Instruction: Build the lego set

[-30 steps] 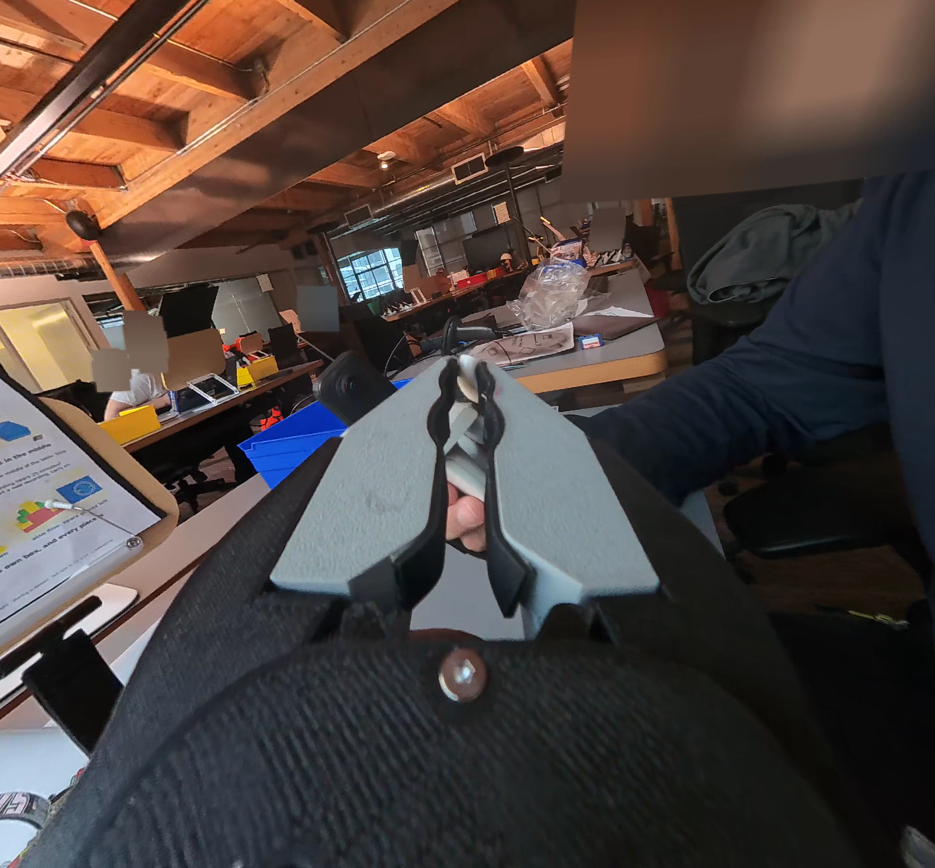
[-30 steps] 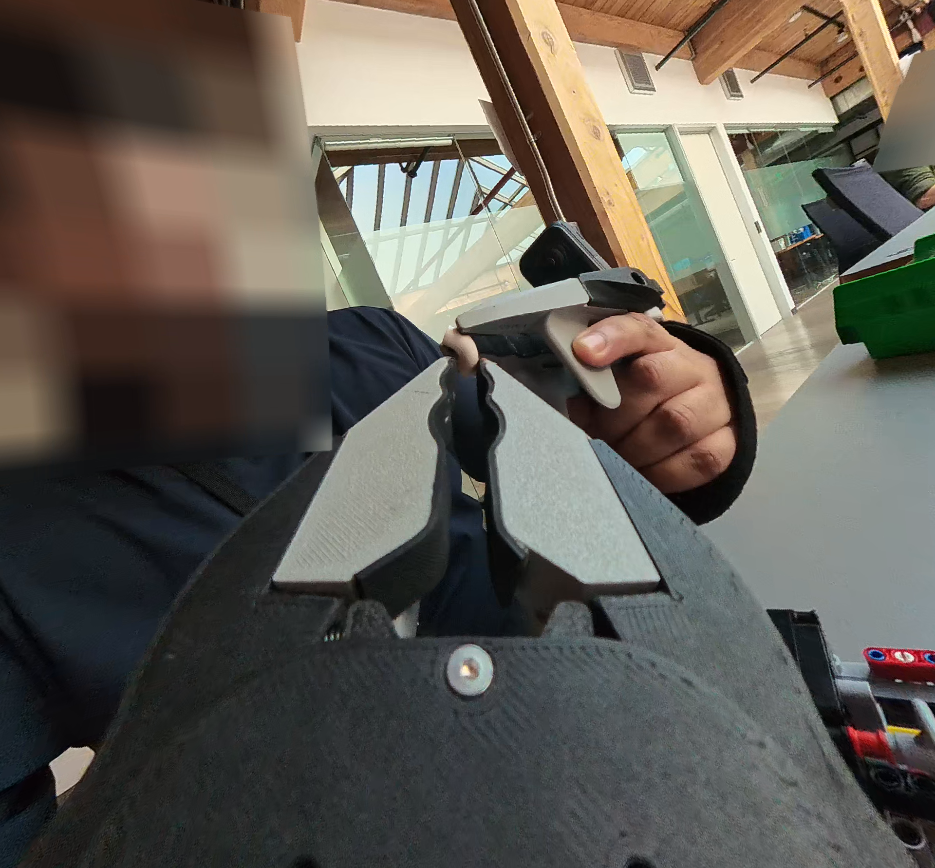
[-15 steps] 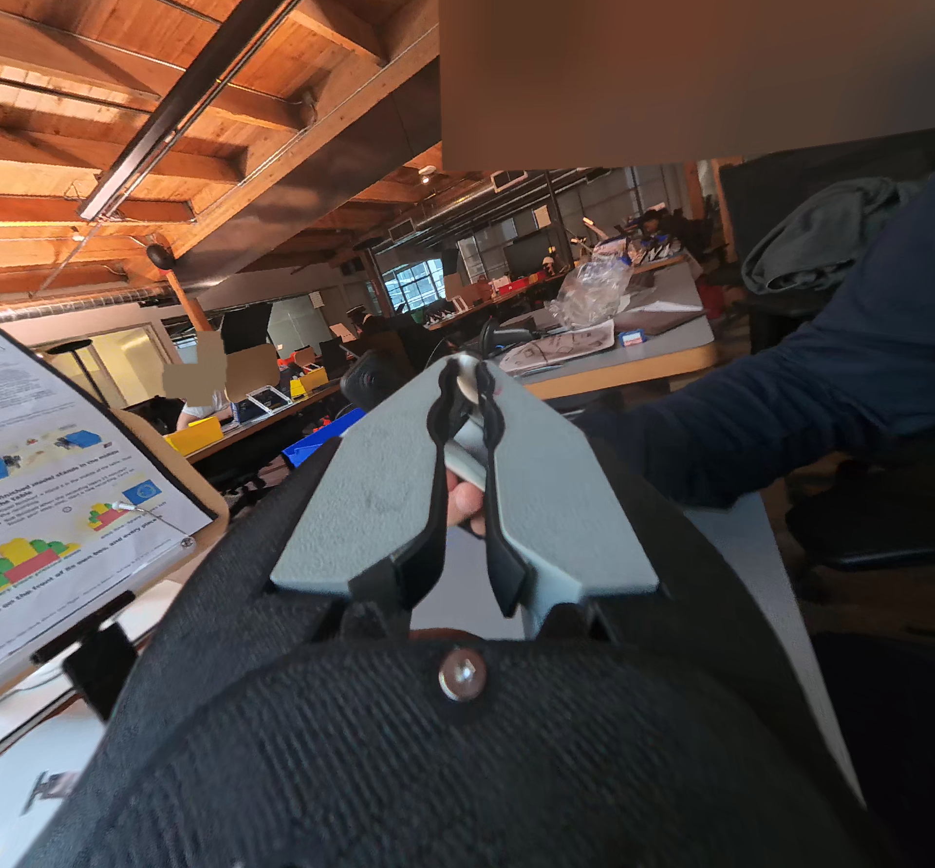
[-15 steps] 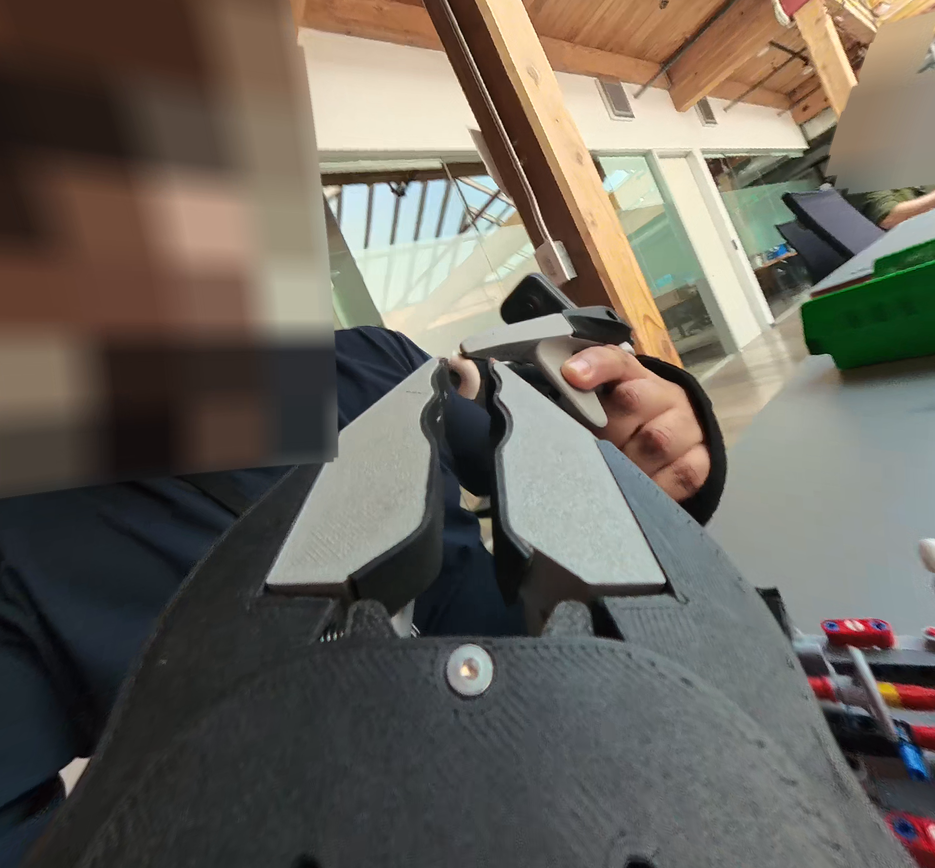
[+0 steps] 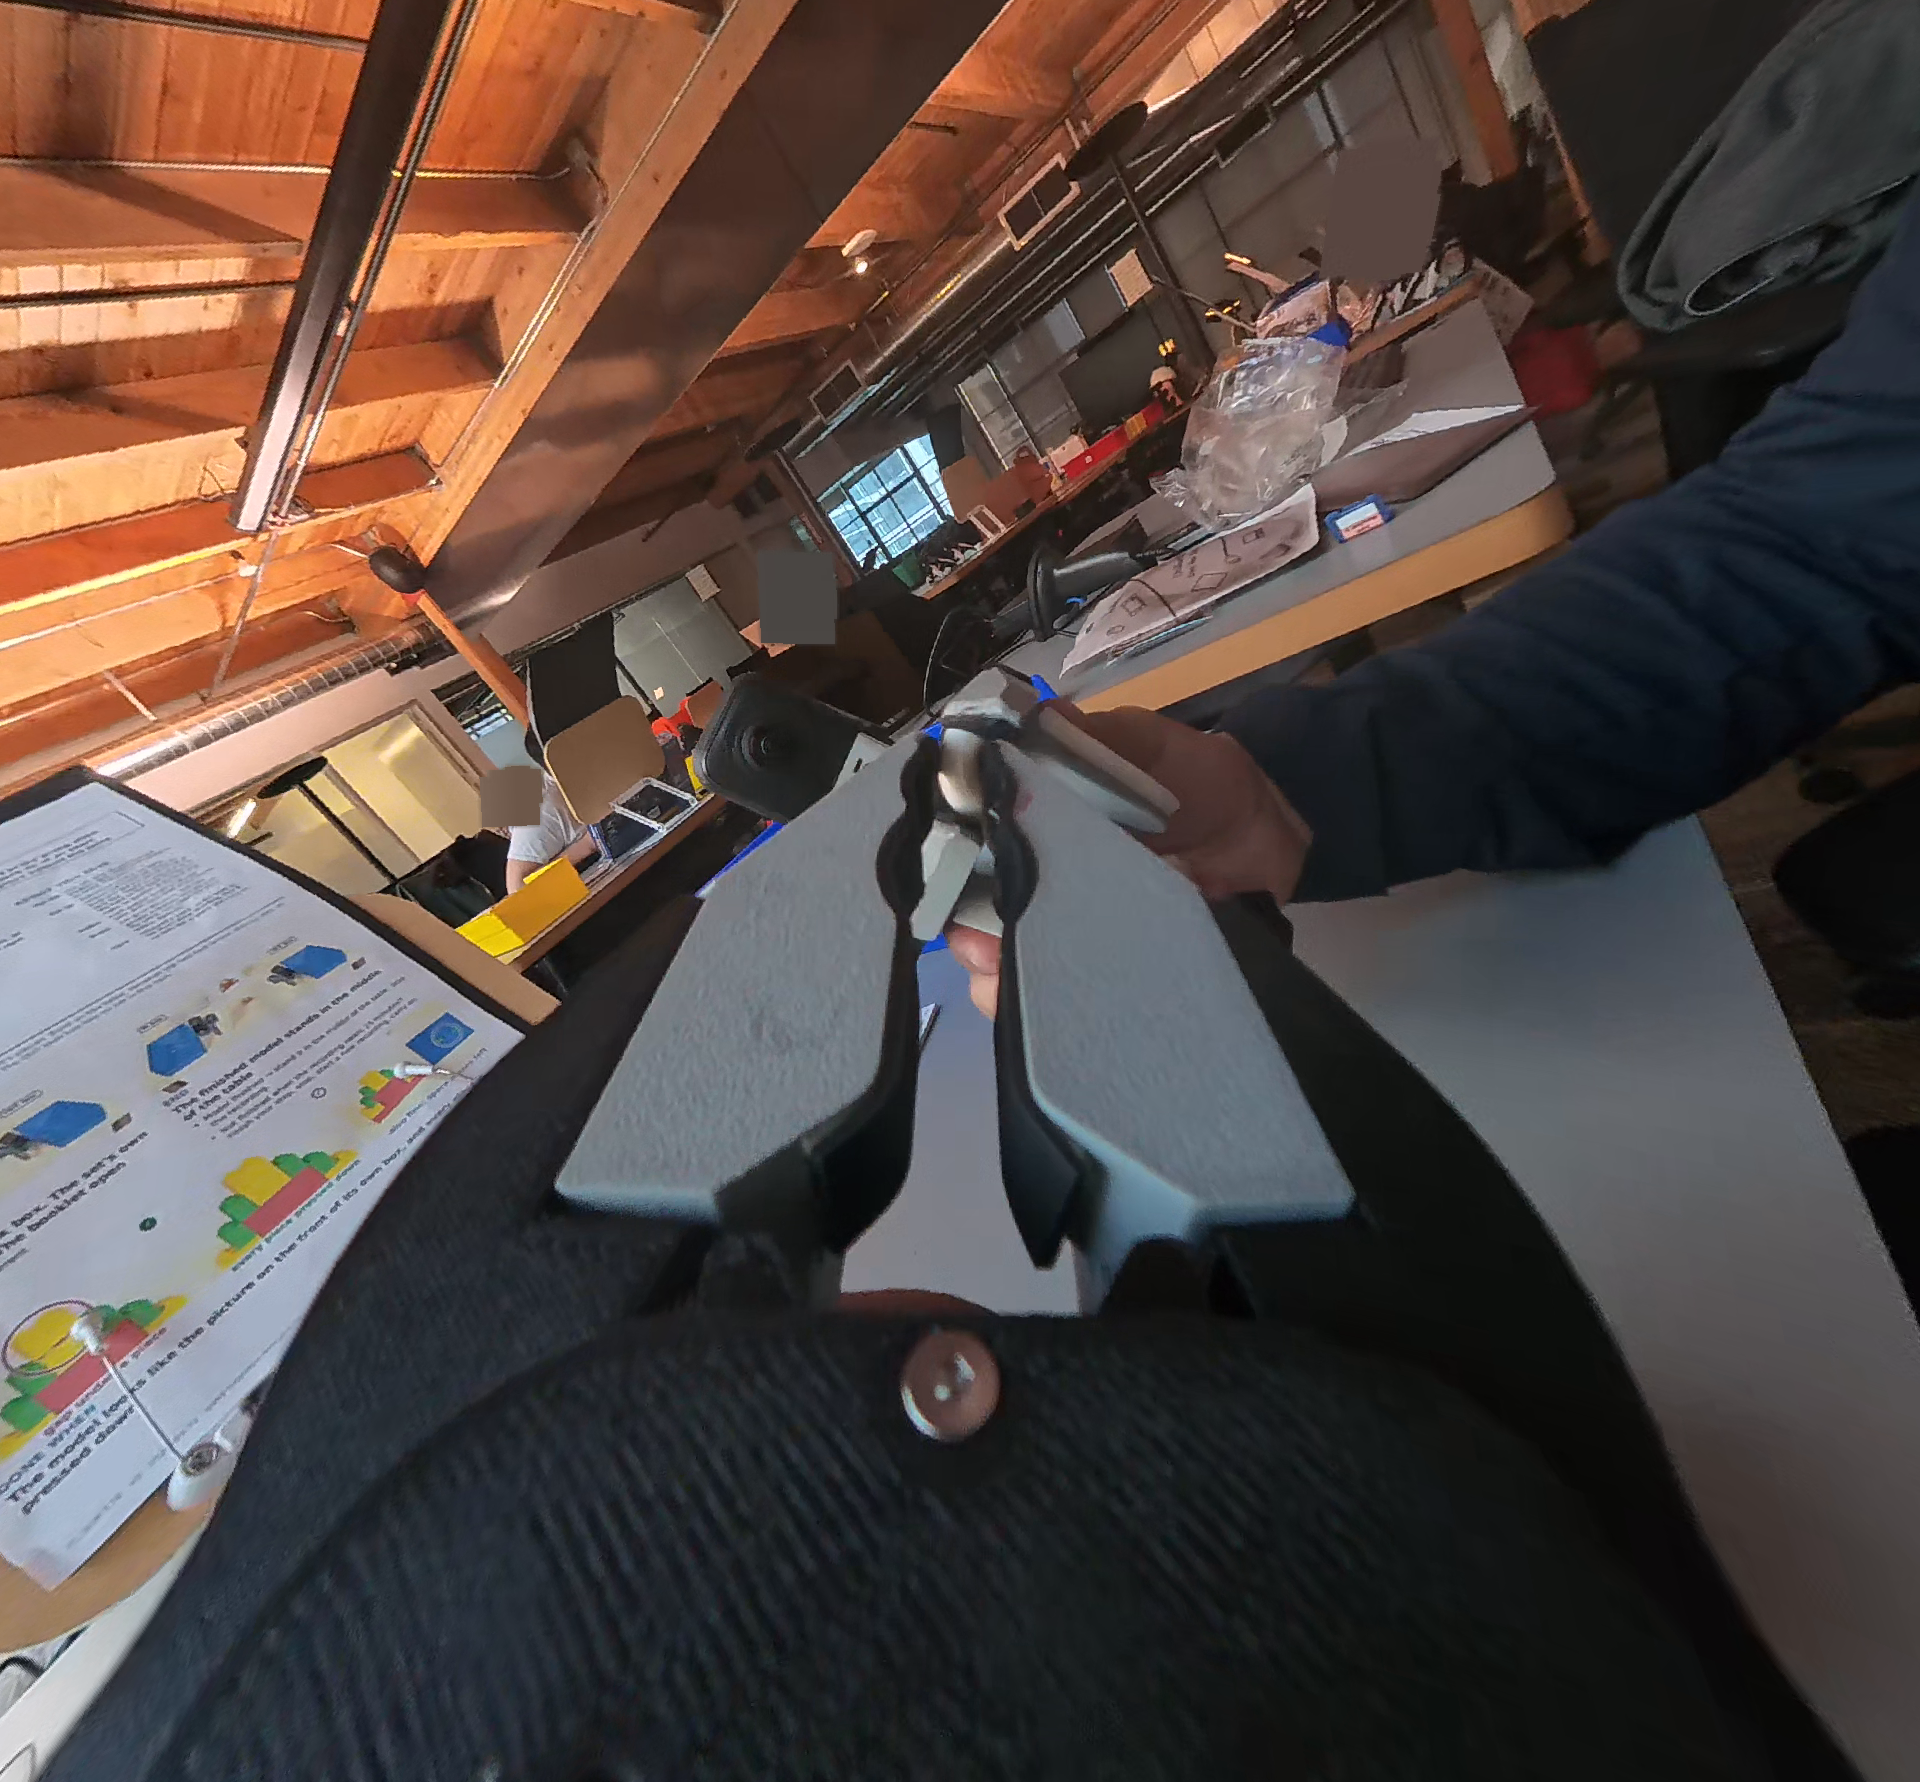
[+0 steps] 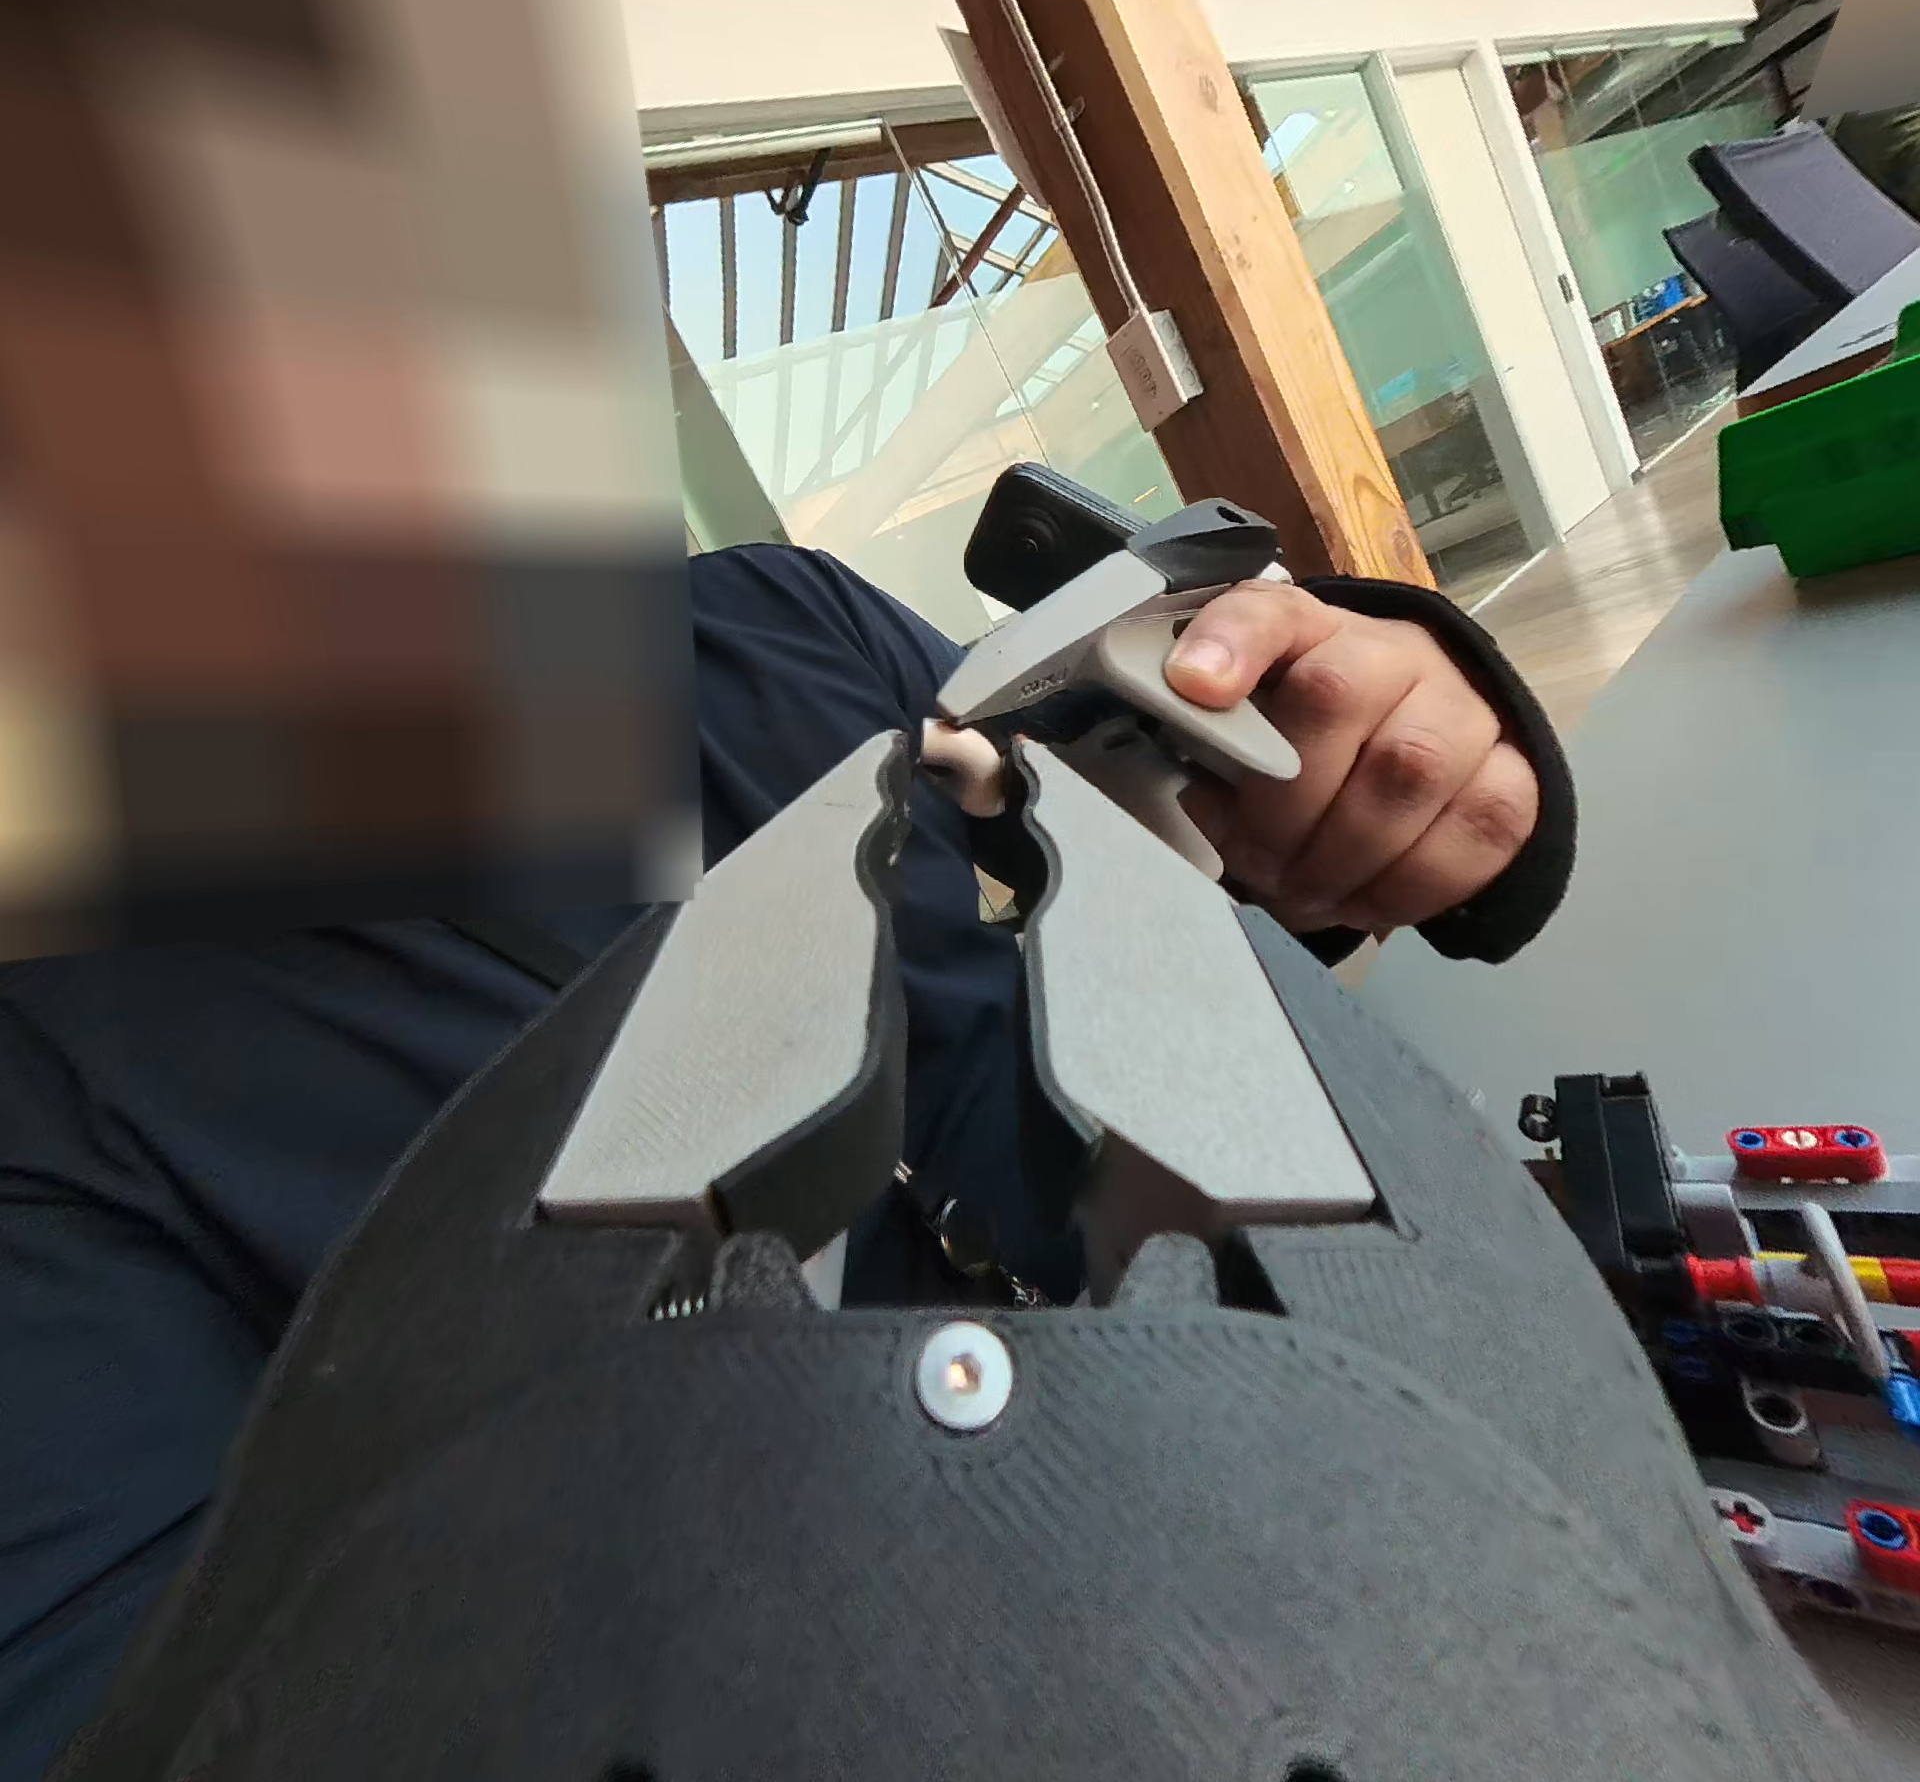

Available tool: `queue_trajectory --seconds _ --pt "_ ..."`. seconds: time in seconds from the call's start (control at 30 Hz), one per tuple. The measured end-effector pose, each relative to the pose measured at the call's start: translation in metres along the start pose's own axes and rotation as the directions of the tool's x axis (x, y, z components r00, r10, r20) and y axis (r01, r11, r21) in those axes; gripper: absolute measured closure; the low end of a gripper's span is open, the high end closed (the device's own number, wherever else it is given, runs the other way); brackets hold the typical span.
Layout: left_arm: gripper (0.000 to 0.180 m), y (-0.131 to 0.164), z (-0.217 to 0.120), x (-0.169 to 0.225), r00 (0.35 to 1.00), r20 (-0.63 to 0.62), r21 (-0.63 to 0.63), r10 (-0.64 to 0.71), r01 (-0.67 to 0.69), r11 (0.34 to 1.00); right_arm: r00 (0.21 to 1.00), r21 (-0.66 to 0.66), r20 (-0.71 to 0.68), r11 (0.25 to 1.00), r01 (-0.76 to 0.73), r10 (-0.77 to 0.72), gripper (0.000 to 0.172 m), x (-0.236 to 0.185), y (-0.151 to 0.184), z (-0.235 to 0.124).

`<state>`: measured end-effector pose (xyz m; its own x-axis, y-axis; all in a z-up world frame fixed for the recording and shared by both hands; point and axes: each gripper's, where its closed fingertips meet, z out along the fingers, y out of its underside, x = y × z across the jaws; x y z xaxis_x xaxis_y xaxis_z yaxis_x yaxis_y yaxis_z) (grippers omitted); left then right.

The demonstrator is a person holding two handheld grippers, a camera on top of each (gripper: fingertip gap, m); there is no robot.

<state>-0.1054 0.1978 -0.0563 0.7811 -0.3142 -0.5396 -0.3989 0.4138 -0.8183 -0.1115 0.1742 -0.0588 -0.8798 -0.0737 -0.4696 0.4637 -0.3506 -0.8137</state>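
Left wrist view: the left gripper (image 5: 961, 787) pinches a small pale piece (image 5: 958, 778) at its tips (instruction sheet (image 5: 208, 1057) alongside). Right wrist view: the right gripper (image 6: 961, 766) stands narrowly parted around that piece, not clamping it; a brick model (image 6: 1787, 1317) sits on the desk (image 6: 1714, 849).

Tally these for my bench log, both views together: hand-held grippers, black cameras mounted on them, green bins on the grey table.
Grey-fingered hand-held grippers: 2
Small black cameras: 2
Green plastic bin: 1
Total: 5
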Motion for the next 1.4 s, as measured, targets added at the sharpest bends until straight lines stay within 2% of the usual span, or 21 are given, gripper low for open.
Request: queue_trajectory --seconds 0.2,0.33,0.47,0.57,0.6,0.67,0.73,0.8,0.87,0.93,1.0,1.1,1.17,1.27,1.3,1.33,1.4 --pt "0.176 0.011 -0.001 -0.004 1.0 0.027 -0.027 0.015 -0.014 1.0 0.998 0.03 0.007 0.998 -0.062 0.062 0.15 0.006 -0.002 -0.008" --pt "0.176 0.016 -0.003 -0.004 0.999 0.043 -0.038 0.02 -0.018 0.999 0.995 0.041 -0.017 0.995 -0.096 0.097 0.158 0.015 -0.001 -0.01" --pt "0.176 0.02 -0.005 -0.006 0.997 0.066 -0.055 0.037 -0.034 0.998 0.992 0.041 -0.037 0.992 -0.119 0.121 0.159 0.02 0.0 -0.012" --pt "0.176 0.025 -0.006 -0.009 0.997 0.075 -0.076 0.0 0.005 0.997 0.989 0.047 -0.074 0.991 -0.127 0.13 0.16 0.024 -0.002 -0.016" --pt "0.177 0.025 -0.008 -0.011 0.997 0.081 -0.074 -0.015 0.021 0.997 0.988 0.053 -0.089 0.991 -0.121 0.125 0.16 0.025 -0.004 -0.02" --pt "0.168 0.023 -0.014 -0.016 0.993 0.104 -0.068 -0.046 0.053 0.996 0.984 0.066 -0.137 0.993 -0.103 0.111 0.159 0.027 -0.01 -0.029" --pt "0.165 0.022 -0.024 -0.024 0.989 0.135 -0.076 -0.053 0.064 0.995 0.96 0.034 -0.267 0.997 -0.074 0.08 0.16 0.038 -0.01 -0.044" --pt "0.165 0.021 -0.041 -0.037 0.981 0.19 -0.107 -0.043 0.064 0.992 0.855 -0.102 -0.518 0.994 -0.05 -0.01 0.16 0.064 0.003 -0.071" --pt "0.166 0.024 -0.061 -0.049 0.972 0.23 -0.149 -0.058 0.094 0.984 0.656 -0.291 -0.737 0.952 -0.095 -0.16 0.16 0.091 0.023 -0.111" --pt "0.165 0.033 -0.081 -0.056 0.963 0.256 -0.214 -0.084 0.141 0.967 0.466 -0.47 -0.819 0.858 -0.208 -0.335 0.16 0.107 0.046 -0.15" --pt "0.165 0.044 -0.1 -0.059 0.949 0.292 -0.293 -0.115 0.204 0.934 0.356 -0.563 -0.818 0.754 -0.339 -0.452 0.16 0.114 0.067 -0.177" --pt "0.165 0.065 -0.124 -0.056 0.914 0.367 -0.411 -0.17 0.324 0.852 0.312 -0.631 -0.776 0.664 -0.402 -0.549 0.159 0.118 0.081 -0.183" --pt "0.164 0.083 -0.13 -0.042 0.862 0.401 -0.478 -0.309 0.485 0.732 0.272 -0.685 -0.728 0.651 -0.327 -0.63 0.159 0.12 0.07 -0.172" --pt "0.153 0.103 -0.12 -0.007 0.728 0.401 -0.562 -0.556 0.675 0.479 0.167 -0.798 -0.601 0.597 -0.079 -0.782 0.16 0.114 0.037 -0.14" --pt "0.153 0.103 -0.111 -0.003 0.691 0.398 -0.558 -0.603 0.704 0.439 0.119 -0.826 -0.56 0.563 -0.011 -0.82 0.159 0.109 0.029 -0.13" --pt "0.153 0.101 -0.099 -0.001 0.669 0.385 -0.547 -0.636 0.72 0.427 0.062 -0.851 -0.521 0.523 0.038 -0.851 0.16 0.105 0.023 -0.122" --pt "0.151 0.096 -0.076 -0.008 0.649 0.374 -0.525 -0.662 0.737 0.426 -0.001 -0.891 -0.446 0.445 0.089 -0.895 0.16 0.097 0.022 -0.11"
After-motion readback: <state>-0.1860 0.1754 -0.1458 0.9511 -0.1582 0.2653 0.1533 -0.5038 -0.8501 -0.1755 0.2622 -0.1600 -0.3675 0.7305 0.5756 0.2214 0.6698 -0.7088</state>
